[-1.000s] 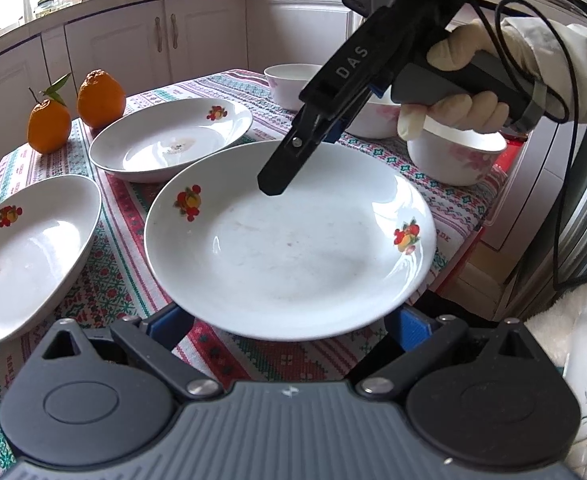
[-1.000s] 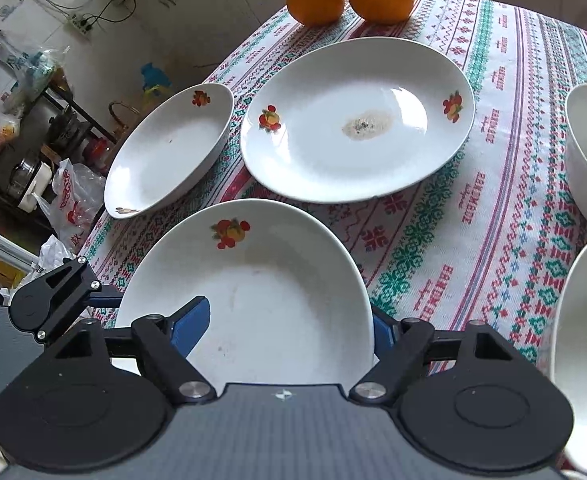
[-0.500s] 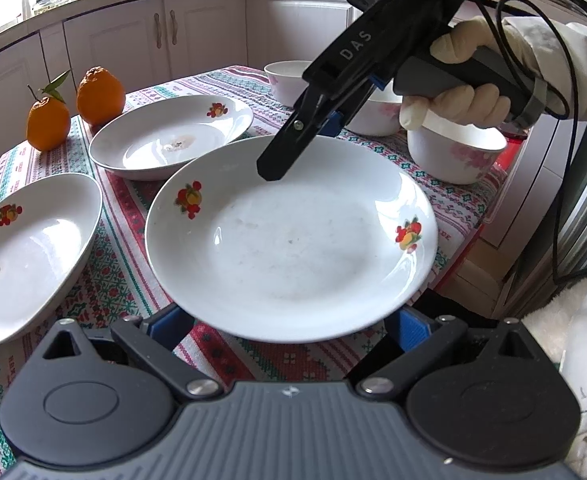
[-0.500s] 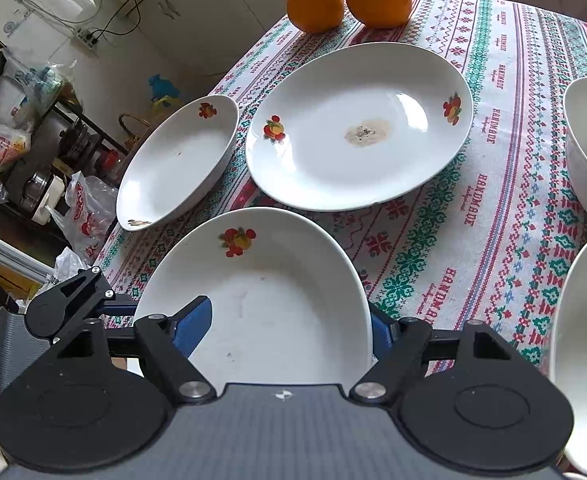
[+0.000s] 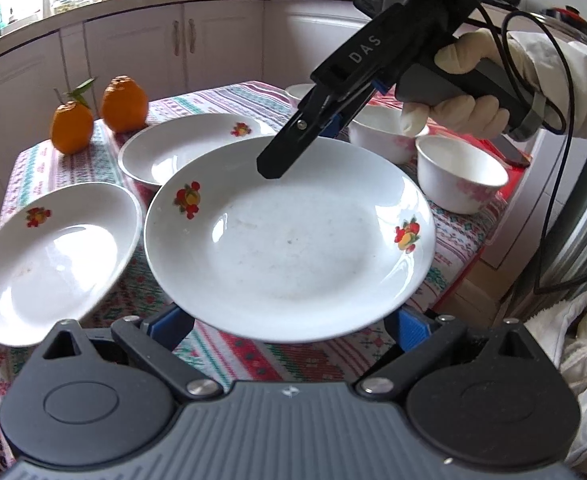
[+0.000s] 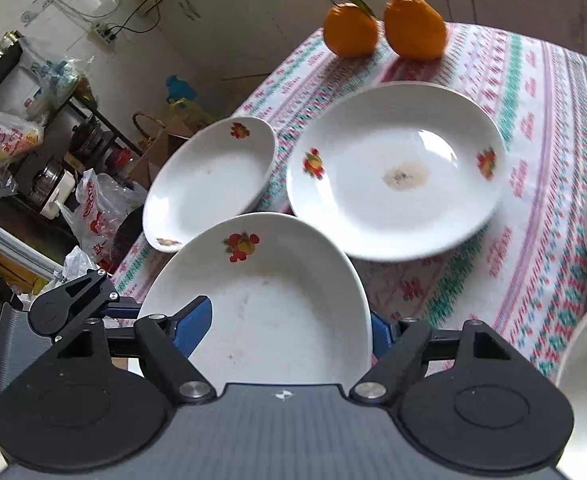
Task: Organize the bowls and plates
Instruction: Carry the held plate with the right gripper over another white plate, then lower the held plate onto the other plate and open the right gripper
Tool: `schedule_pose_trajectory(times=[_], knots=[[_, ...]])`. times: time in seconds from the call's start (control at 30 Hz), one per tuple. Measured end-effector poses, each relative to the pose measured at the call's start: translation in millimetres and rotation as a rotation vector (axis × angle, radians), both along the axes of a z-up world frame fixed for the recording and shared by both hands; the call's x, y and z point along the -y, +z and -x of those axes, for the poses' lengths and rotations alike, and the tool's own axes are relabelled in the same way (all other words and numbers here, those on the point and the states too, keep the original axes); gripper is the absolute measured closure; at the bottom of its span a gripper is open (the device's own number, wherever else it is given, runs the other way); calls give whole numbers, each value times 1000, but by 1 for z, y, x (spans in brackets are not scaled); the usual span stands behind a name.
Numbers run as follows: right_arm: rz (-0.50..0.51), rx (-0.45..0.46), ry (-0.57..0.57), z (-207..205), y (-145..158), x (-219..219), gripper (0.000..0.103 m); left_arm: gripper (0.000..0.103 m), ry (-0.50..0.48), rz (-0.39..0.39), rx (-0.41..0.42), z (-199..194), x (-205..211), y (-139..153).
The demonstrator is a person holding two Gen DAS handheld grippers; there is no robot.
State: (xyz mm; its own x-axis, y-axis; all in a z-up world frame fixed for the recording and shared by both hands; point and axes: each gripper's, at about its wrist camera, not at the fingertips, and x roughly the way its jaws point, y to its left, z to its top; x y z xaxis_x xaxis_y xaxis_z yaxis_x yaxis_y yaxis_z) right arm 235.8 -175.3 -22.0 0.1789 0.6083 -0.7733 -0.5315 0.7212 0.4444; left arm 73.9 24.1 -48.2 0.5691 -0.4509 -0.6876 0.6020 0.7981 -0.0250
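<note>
You had the large plate (image 5: pixel 289 240) lifted off the patterned tablecloth (image 5: pixel 229 354), filling the middle of the left wrist frame. Its near rim sat between the blue pads (image 5: pixel 171 324) of your left gripper (image 5: pixel 289 326), but the plate hid the fingertips, so I cannot tell whether they were pinching it. Your right gripper (image 5: pixel 271 166) came in from the upper right of that frame, held in your gloved right hand (image 5: pixel 459 92); its fingers lay together in one dark wedge over the plate's far rim, though whether they clamped the rim I cannot tell. In the right wrist frame the same plate (image 6: pixel 261 300) filled the lower centre, with a blue pad showing on either side of it.

The plate held no food, only faint smears and two fruit decals. The second plate (image 6: pixel 397 168), centre right in the right wrist frame, carried a small brownish residue patch (image 6: pixel 405 176) at its middle. The third plate (image 5: pixel 53 264), lower left in the left wrist frame, was tilted and looked bare apart from specks. Two white bowls (image 5: pixel 459 174), at the right of the left wrist frame, stood on the cloth; the nearer one's interior looked bare. Two oranges (image 5: pixel 123 104) sat side by side at the upper left, behind the plates.
</note>
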Motion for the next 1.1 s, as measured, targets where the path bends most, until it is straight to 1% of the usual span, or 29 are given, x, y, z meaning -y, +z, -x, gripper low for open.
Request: schedule_pose_trajectory(times=[0.2, 0.43, 0.73, 1.0, 1.1], knots=[[-5, 10, 50, -18, 8, -30, 20, 3, 59, 7, 1, -5, -22, 9], [-10, 26, 131, -43, 16, -77, 20, 3, 141, 4, 12, -12, -55, 18], [-20, 24, 208, -74, 12, -132, 20, 3, 231, -6, 15, -24, -91, 21], [-13, 2, 225, -93, -2, -154, 20, 3, 266, -2, -1, -34, -108, 12], [-13, -2, 221, -95, -5, -156, 20, 3, 273, 17, -7, -38, -112, 11]])
